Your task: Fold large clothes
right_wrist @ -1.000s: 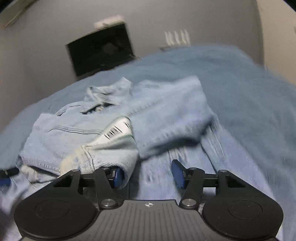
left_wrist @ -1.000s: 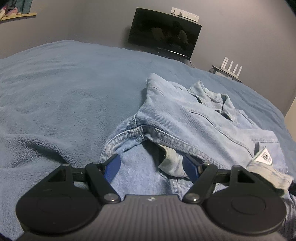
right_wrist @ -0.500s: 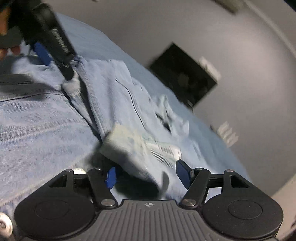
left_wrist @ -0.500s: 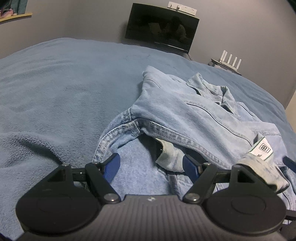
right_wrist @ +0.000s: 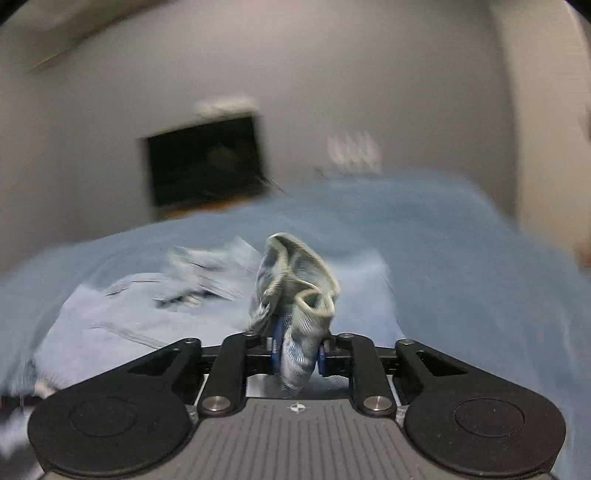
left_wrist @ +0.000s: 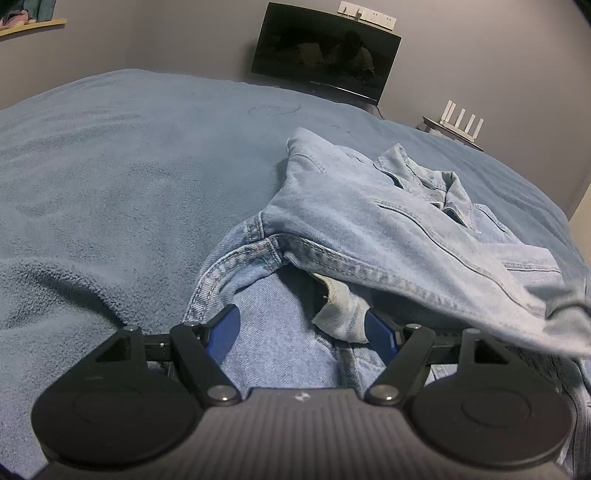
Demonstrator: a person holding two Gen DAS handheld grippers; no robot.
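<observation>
A light blue denim jacket [left_wrist: 369, 229] lies half folded on the blue blanket [left_wrist: 110, 184]. My left gripper [left_wrist: 301, 325] rests open over the jacket's near hem, and a pale flap of lining [left_wrist: 340, 317] lies beside its right finger without being pinched. In the blurred right wrist view, my right gripper [right_wrist: 298, 347] has its jaws closing, and the pads press a bunched corner of the jacket [right_wrist: 295, 280] that sticks up between them. The remaining jacket [right_wrist: 147, 314] spreads below and to the left. In the left wrist view the jacket's right edge [left_wrist: 561, 317] is raised and blurred.
The blanket covers the whole bed, with wide bare stretches left of the jacket. Against the grey wall beyond the bed stand a dark screen [left_wrist: 325, 70] and a white router with antennas [left_wrist: 461, 122]. A shelf [left_wrist: 29, 26] is at the upper left.
My right gripper swung round, closed onto the pale labelled corner of the jacket and lifted it. In the left view that edge rose and the label went out of sight. The left gripper stayed put.
</observation>
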